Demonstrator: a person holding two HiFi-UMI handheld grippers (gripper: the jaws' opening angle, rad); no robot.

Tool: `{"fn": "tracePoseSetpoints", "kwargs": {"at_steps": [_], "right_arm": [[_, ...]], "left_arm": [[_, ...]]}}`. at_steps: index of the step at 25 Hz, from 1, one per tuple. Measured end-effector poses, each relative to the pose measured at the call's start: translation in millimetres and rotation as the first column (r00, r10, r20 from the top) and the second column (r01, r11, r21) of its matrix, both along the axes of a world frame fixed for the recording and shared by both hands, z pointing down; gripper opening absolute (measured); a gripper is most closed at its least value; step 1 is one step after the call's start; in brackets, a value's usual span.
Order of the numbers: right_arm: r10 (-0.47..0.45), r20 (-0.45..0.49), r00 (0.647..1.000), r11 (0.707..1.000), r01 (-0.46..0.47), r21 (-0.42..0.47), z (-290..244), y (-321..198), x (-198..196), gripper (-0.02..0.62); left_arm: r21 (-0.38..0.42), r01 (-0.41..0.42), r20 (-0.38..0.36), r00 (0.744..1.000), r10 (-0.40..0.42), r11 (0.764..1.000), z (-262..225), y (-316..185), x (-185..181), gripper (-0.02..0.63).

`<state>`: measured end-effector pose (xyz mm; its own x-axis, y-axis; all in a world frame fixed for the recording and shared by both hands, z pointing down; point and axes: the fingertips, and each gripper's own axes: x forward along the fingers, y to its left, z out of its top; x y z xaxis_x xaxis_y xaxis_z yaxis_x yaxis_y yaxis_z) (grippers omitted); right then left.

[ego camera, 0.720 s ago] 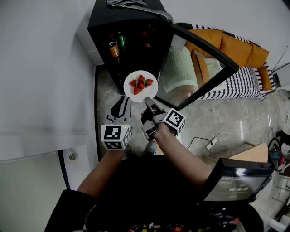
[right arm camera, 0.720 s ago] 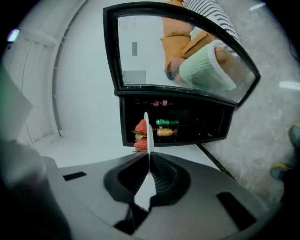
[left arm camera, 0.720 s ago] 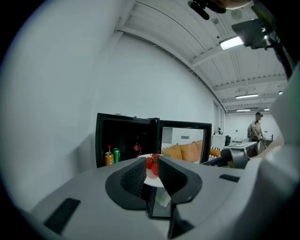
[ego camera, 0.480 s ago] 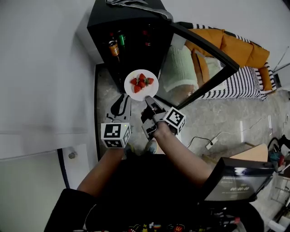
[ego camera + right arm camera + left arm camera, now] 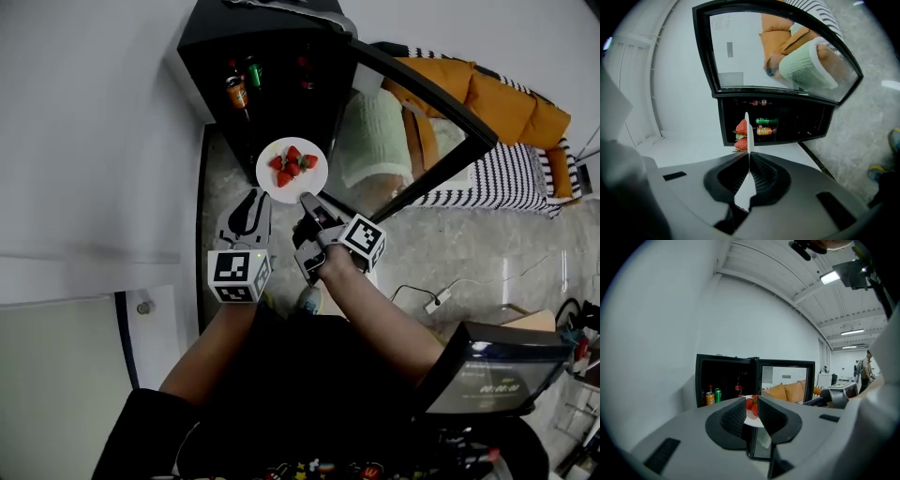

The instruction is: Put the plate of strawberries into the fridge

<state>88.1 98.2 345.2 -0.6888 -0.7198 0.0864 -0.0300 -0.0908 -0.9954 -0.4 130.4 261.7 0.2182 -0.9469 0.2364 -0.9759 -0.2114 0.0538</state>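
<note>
A white plate [image 5: 292, 164] with several red strawberries [image 5: 293, 166] hangs in front of the open black mini fridge [image 5: 272, 47]. My right gripper [image 5: 307, 199] is shut on the plate's near rim. In the right gripper view the plate [image 5: 746, 133] stands edge-on between the jaws, with the strawberries [image 5: 741, 127] on its left face. My left gripper [image 5: 253, 195] hovers just left of the plate with a narrow gap between its jaws and holds nothing. In the left gripper view the strawberries [image 5: 750, 403] show through that gap. Inside the fridge stand an orange can [image 5: 234, 94] and a green can [image 5: 251, 70].
The fridge's glass door [image 5: 412, 103] swings out to the right of the plate. Behind it is a striped sofa [image 5: 506, 178] with orange cushions and a pale green cloth [image 5: 375, 141]. A cable with a plug [image 5: 433, 302] lies on the stone floor. A white wall runs along the left.
The plate and my right gripper have edged a little closer to the fridge opening. The left gripper has moved forward alongside them.
</note>
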Motion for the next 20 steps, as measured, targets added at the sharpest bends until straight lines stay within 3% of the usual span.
{"fn": "tracePoseSetpoints", "kwargs": {"at_steps": [12,20], "right_arm": [[-0.017,0.011,1.0,1.0,0.017,0.001,6.0,-7.7,15.4,0.015],[-0.018,0.004,1.0,1.0,0.018,-0.014,11.3,-15.5,6.3,0.015]], "left_arm": [[0.01,0.027,0.007,1.0,-0.027,1.0,2.2,-6.4,10.7,0.066],[0.016,-0.004,0.003,1.0,0.004,1.0,3.2,-22.0,11.1,0.065]]}}
